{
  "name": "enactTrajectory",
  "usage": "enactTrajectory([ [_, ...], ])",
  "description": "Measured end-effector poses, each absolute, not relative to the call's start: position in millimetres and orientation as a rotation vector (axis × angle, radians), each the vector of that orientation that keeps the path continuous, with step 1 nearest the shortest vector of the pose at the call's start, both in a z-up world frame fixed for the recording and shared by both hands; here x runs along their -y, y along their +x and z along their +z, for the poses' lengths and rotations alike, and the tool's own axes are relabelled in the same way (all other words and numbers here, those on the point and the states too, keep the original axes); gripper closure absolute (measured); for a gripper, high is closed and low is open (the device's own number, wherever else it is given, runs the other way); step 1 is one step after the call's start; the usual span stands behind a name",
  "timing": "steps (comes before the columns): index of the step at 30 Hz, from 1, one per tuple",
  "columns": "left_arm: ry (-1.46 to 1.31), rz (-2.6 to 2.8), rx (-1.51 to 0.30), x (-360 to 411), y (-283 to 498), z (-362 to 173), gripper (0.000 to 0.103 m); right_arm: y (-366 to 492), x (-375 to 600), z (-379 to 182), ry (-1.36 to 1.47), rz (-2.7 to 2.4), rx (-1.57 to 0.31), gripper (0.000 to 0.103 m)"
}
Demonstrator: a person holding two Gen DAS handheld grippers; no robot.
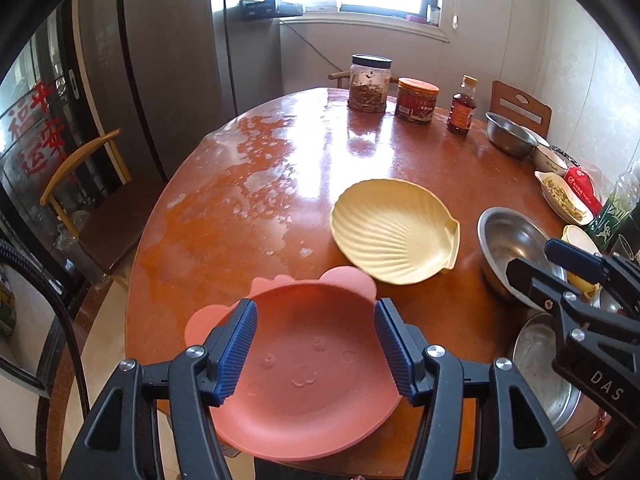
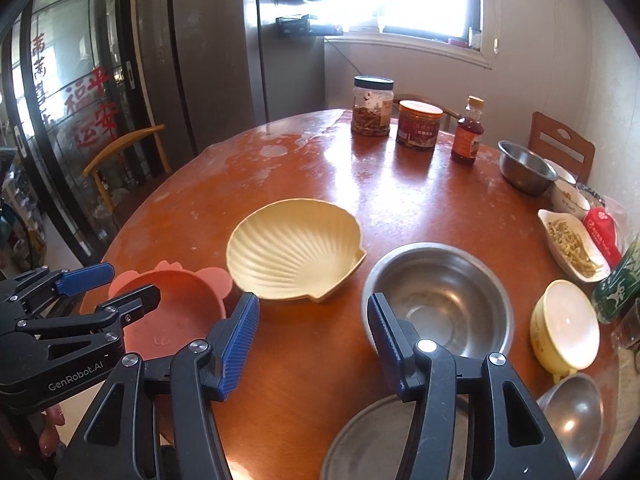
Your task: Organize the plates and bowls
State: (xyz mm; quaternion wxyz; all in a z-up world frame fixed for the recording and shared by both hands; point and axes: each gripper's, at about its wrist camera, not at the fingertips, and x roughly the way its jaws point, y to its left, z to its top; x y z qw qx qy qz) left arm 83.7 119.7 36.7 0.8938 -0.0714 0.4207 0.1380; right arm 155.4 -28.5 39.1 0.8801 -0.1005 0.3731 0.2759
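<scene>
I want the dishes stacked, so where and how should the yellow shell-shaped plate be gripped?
Grip the yellow shell-shaped plate by its raised rim on the near edge, coming from above with one finger inside and one outside. It lies flat on the round wooden table, so its low scalloped wall is the only part jaws can pinch.

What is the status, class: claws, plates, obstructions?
Left claw open above pink animal-face plate. Right claw open, empty. Cream shell-shaped plate beside steel bowl. Nothing blocking.
</scene>
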Motion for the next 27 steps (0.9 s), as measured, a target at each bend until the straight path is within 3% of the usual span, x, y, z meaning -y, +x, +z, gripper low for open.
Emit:
enactTrajectory([
  [13,-0.082,0.284,-0.851,-112,125,57,0.042,215,27,58,-0.211,0.546,-0.806,0.045],
  [27,-0.096,0.243,-0.907,-133,163,41,0.037,269,0,21,-0.198,0.549,-0.931,0.045],
])
